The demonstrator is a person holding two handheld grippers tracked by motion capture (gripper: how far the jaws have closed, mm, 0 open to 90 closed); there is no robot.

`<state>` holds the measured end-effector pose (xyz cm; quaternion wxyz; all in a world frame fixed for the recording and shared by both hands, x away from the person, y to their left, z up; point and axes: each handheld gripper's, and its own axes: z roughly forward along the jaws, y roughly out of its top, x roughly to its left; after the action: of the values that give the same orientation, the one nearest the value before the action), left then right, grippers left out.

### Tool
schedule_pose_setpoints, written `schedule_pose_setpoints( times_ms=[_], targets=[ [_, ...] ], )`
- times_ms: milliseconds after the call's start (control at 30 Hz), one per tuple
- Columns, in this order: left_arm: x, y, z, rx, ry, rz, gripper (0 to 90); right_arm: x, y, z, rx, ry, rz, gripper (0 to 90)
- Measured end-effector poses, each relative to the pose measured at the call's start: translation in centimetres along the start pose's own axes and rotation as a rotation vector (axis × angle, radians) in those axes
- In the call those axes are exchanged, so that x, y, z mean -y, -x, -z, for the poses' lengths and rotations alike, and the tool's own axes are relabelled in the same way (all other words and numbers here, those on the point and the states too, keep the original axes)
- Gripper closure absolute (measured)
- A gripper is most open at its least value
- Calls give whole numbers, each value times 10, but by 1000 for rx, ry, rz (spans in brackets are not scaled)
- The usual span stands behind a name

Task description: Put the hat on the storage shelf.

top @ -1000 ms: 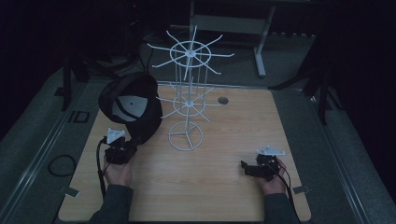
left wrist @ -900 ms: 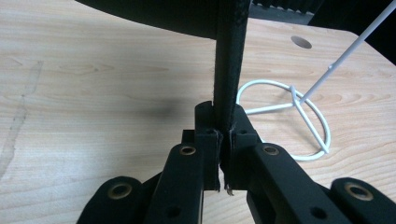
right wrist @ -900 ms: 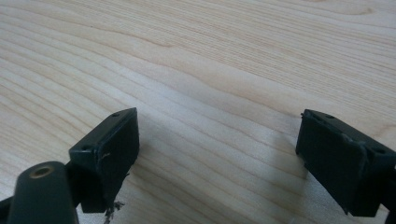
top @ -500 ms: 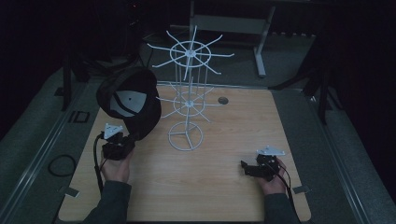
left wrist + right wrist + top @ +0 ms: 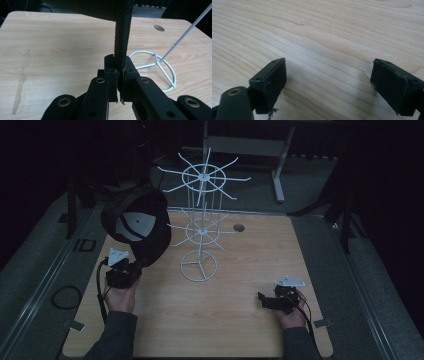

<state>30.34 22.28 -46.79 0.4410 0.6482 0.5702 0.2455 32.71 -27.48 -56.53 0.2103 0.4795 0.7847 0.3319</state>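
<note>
Two hand-held grippers work the desk (image 5: 240, 320): the left hand-held gripper (image 5: 121, 268) clamps the black cap (image 5: 134, 224) by its brim, raised just left of the white wire rack (image 5: 201, 222); the right hand-held gripper (image 5: 272, 299), jaws apart and empty, rests farther from the rack.

Black cap, white rack, pale wood

The baseball cap (image 5: 137, 225) is black with a grey-white lining; the wire display rack (image 5: 200, 227) white; the table (image 5: 240, 320) light wood-grained; both grippers black.
</note>
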Motion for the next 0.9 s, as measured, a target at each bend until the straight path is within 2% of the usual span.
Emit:
schedule_pose_setpoints(
  times_ms=[467,900],
  targets=[
    [-15,-2,8,-21,15,-53,867,0,0,0,0,-1,-1,131],
    [-23,-3,10,-8,17,-93,866,0,0,0,0,0,-3,131]
  ],
)
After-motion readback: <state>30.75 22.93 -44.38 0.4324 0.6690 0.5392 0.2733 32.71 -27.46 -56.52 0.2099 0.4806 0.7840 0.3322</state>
